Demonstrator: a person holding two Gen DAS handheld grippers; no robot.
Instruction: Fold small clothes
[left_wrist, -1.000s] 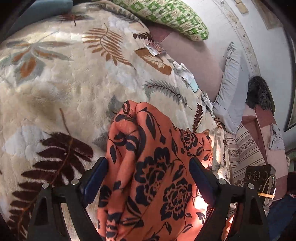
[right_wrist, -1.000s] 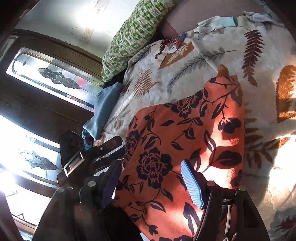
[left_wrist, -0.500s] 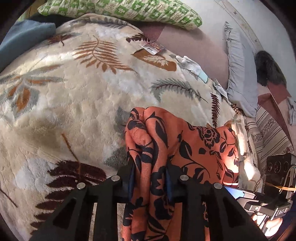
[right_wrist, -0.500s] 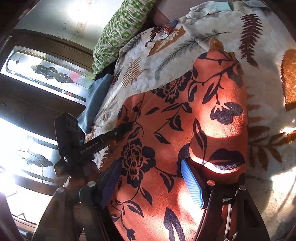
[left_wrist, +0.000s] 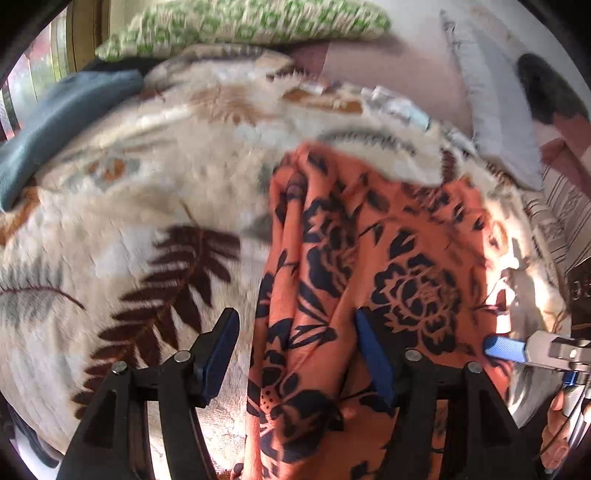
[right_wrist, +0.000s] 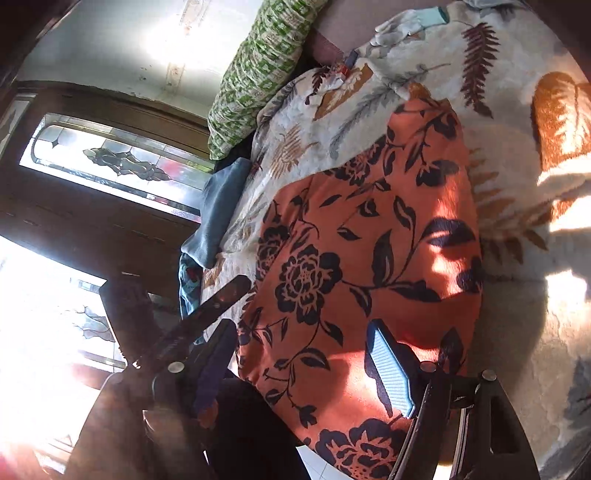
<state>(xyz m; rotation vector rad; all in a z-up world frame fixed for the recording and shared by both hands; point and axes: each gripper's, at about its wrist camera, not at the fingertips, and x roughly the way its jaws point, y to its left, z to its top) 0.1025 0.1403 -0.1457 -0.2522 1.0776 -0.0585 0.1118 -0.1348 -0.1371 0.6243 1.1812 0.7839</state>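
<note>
While spread wide, left claw (left_wrist: 299, 354) blue pads (left_wrist: 373, 354) straddling a bunched ridge of the orange floral garment (left_wrist: 369, 258): nothing clamped, right pad pressed against the cloth, left pad just clear of it over the blanket. Between the pads, gathered folds running forward and away. To the left of the claw, leaf-print fleece blanket (left_wrist: 147, 221); farther left and ahead, a folded blue-grey cloth (left_wrist: 55, 122). Well ahead, a green patterned pillow (left_wrist: 251, 26), blurred. Ahead and to the right, a grey cushion (left_wrist: 495, 122). To the right, near the garment's edge, the tip of the other tool.

Right claw (right_wrist: 299, 365) likewise released and wide apart, gripping nothing, with the near end of the orange floral garment (right_wrist: 369, 229) lying between its fingers; ribbed blue pad (right_wrist: 391, 373) resting on or just above the cloth, contact unclear. Just left of this claw, the dark fingers of the left tool at the garment's left edge. Ahead, garment spread flat on the blanket (right_wrist: 517, 55). Beyond to the left, blue-grey cloth (right_wrist: 221, 206), green pillow (right_wrist: 266, 62) and a leaded-glass window (right_wrist: 110, 162).
</note>
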